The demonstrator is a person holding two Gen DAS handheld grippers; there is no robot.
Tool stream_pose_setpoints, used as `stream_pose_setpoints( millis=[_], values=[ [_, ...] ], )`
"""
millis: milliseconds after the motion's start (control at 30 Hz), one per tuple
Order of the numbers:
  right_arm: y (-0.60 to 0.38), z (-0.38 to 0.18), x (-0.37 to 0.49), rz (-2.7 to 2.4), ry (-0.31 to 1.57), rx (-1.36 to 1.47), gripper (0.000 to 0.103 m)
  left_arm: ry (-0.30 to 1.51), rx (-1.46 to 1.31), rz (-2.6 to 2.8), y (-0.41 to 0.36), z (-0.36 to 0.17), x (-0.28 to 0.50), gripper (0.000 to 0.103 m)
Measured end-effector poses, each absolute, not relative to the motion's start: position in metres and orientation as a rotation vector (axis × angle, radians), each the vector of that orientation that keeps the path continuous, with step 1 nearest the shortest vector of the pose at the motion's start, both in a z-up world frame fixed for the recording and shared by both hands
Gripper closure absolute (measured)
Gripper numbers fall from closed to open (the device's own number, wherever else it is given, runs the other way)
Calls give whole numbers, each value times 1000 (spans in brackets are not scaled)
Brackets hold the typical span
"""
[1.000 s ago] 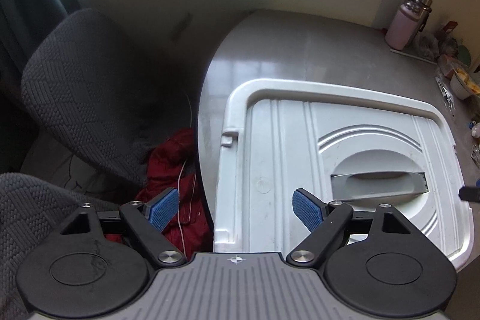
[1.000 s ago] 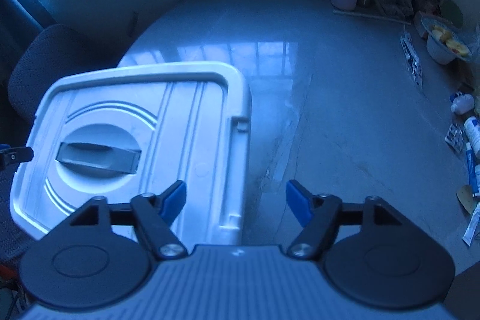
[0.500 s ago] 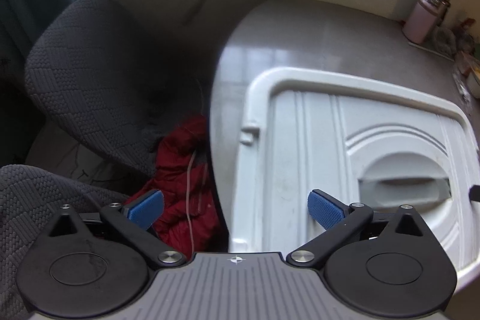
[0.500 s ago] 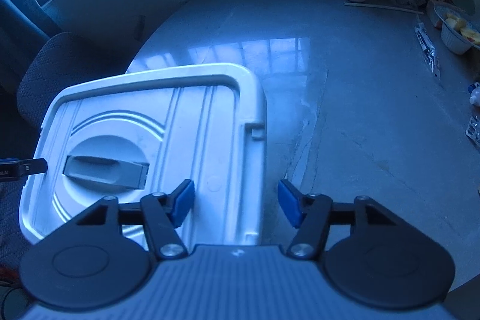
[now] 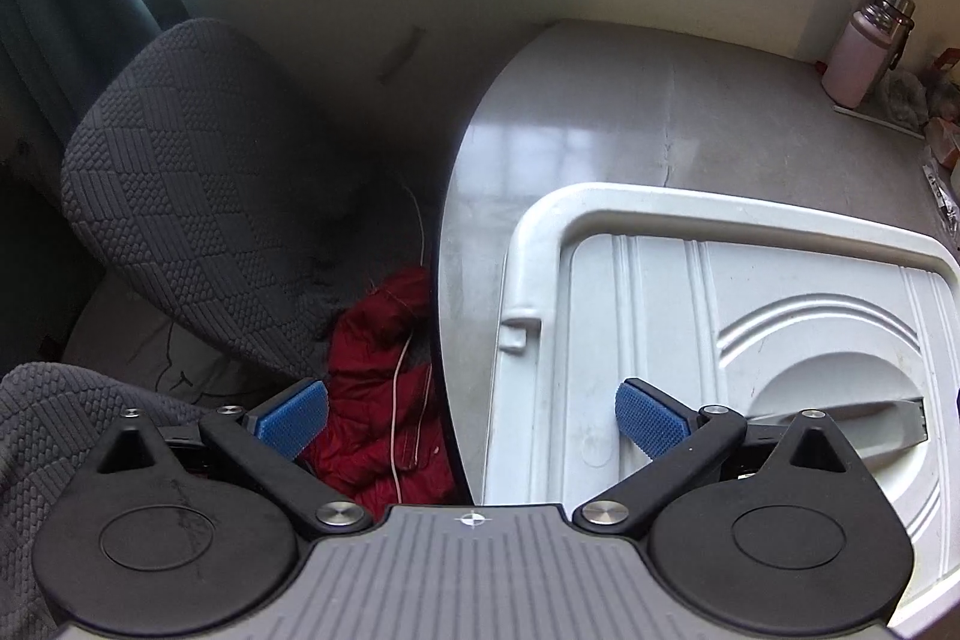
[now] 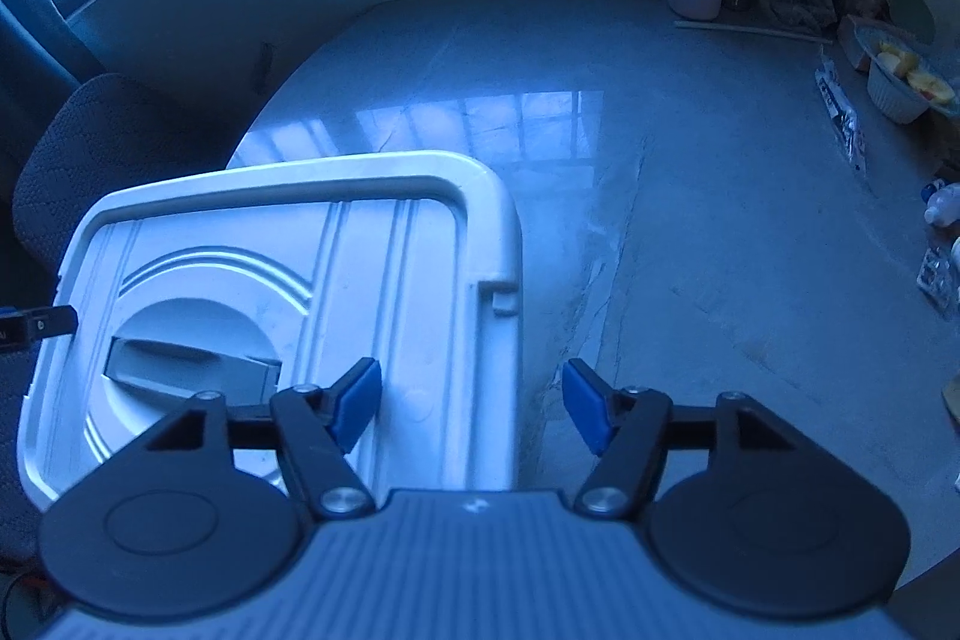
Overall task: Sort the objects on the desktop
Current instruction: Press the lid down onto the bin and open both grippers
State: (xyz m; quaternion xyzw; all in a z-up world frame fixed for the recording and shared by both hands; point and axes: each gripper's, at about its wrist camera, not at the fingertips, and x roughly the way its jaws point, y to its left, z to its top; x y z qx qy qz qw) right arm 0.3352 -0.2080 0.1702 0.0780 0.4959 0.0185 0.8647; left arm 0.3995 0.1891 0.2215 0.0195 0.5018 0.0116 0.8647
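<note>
A white lidded storage box [image 5: 720, 340] is seen lying at the table's [image 6: 690, 220] near left edge. The left gripper [image 5: 471, 415] is held with its jaws wide, straddling the box's left rim and the table's edge. The right gripper's [image 6: 471, 403] jaws are opening, spread moderately over the box's right rim, with nothing gripped.

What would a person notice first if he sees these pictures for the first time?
The big white storage box lid with its grey handle fills the near left part of the round table, and both grippers sit over its side edges. The left gripper has wide open jaws across the table edge, above a red garment and a dark chair. Bottles and small clutter stand at the far right.
</note>
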Motion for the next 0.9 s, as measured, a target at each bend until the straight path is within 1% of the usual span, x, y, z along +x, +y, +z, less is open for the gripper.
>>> stream_pose_setpoints(
  millis=[300,367,500,900],
  values=[
    [-207,184,314,51,1000,136,36,1110,28,-27,180,228,383,0],
    [-206,182,311,47,1012,124,36,1091,47,-31,178,226,377,0],
    [-203,171,312,66,1035,124,36,1078,0,-39,185,223,375,0],
    [-200,167,299,-2,983,147,32,1003,36,-21,177,222,357,0]
  ],
)
